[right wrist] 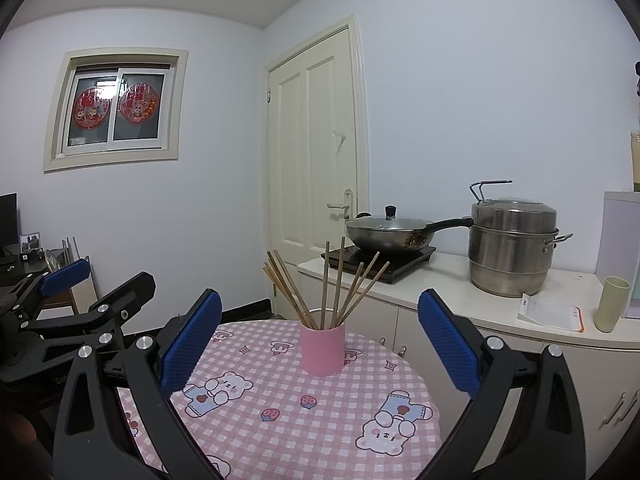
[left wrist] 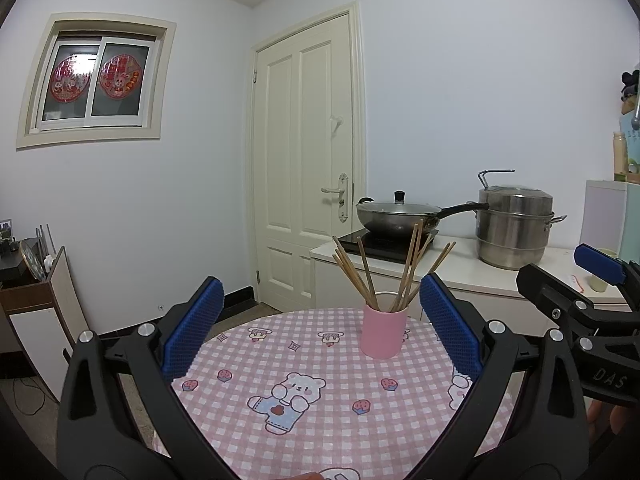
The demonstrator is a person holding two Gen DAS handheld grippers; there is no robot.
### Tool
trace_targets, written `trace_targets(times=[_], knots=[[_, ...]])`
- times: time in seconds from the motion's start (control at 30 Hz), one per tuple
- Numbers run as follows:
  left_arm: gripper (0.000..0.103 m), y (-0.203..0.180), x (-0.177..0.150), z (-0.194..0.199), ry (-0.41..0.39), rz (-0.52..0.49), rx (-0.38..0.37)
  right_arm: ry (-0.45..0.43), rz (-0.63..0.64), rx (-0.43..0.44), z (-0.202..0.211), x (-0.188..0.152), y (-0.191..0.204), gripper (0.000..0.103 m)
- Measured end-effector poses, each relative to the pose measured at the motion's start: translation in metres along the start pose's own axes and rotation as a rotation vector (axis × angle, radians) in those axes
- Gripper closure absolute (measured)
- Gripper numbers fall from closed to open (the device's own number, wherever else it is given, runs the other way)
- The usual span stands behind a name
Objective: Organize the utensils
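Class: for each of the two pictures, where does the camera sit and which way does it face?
Left wrist: on the left gripper, facing the pink cup of chopsticks; right gripper shows beside it.
Right wrist: on the right gripper, facing the same cup; left gripper shows.
Shared: checked table, wok, steamer pot, door.
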State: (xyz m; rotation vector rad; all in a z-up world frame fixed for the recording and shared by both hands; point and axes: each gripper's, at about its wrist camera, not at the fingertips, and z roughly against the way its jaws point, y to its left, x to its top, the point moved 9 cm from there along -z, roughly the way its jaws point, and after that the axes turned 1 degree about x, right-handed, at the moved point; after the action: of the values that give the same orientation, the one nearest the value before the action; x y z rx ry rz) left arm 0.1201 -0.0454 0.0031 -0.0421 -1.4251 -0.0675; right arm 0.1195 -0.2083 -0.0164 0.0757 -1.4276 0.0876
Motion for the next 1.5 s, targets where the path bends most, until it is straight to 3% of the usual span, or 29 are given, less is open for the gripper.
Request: trace_targets(times=[1.5], knots=[[0.006,0.005,0.002,0.001,-0.029,-0.017,0.046,0.005,0.001,0.008,-0.001,-0.001,0.010,0.008]])
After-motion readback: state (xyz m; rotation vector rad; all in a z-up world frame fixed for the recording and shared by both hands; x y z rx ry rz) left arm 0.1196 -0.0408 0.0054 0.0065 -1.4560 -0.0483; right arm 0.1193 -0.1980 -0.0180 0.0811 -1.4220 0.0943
